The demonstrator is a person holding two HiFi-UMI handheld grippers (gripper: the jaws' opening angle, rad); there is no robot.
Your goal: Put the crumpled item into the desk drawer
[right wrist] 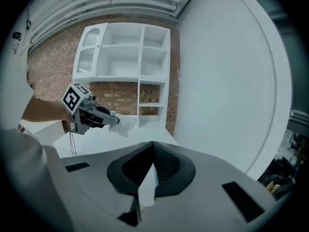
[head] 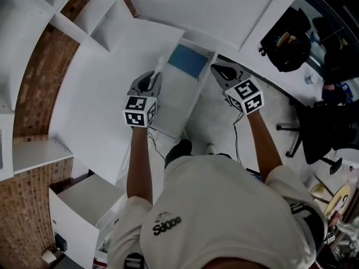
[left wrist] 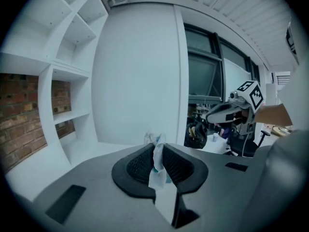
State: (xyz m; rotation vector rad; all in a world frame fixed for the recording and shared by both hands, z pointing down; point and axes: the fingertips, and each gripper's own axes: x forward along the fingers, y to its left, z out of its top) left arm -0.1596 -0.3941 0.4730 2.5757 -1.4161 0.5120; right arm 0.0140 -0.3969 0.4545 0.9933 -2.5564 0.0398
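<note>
My left gripper is shut on a crumpled white item, which sticks up between the ribbed pads. It hovers at the left edge of the open white desk drawer, whose far end shows a blue patch. Over the drawer's right side my right gripper hangs with its jaws together and nothing between them. The right gripper view shows the left gripper with the crumpled item at its tip. In the left gripper view the right gripper appears off to the right.
The white desk top lies left of the drawer, with white shelves on a brick wall behind. A low white cabinet stands at lower left. A black bag and an office chair are at the right.
</note>
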